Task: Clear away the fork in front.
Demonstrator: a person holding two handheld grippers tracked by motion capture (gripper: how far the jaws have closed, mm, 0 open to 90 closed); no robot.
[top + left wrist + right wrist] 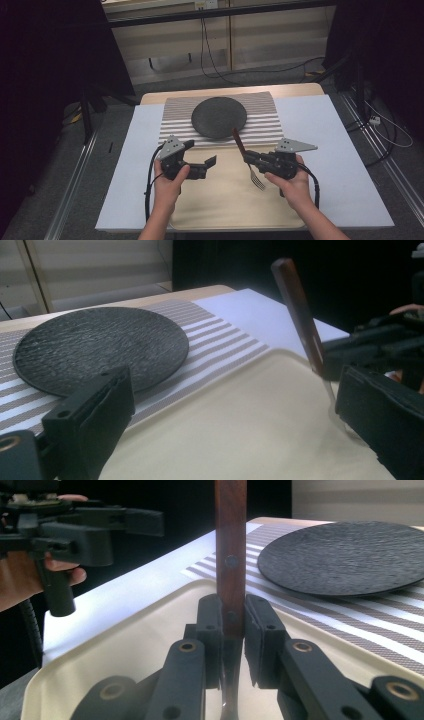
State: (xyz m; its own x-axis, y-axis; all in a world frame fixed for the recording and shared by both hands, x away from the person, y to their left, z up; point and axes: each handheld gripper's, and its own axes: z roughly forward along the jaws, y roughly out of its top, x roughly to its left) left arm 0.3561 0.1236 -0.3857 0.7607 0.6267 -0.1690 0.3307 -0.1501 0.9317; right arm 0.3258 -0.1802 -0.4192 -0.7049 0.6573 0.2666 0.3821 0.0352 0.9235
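White-topped bench (340,165), cream tray (225,200) under both tongs, dark plate (219,116) just beyond. Right tongs (246,157) clamp fork (248,161) at mid-handle, tines down. Left tongs (212,161) gape, nothing btwn. Keep grip firm; approach w/ left slowly.

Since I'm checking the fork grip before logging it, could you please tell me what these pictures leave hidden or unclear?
- Fork: in the right gripper view its tines are cut off by the bottom edge, below the right claw.
- Fork tines in the left gripper view: blurred and partly hidden behind the left claw's right-hand jaw.
- Tray: in the high view its near edge is covered by the person's forearms.
- Striped placemat: its middle lies under the dark plate.
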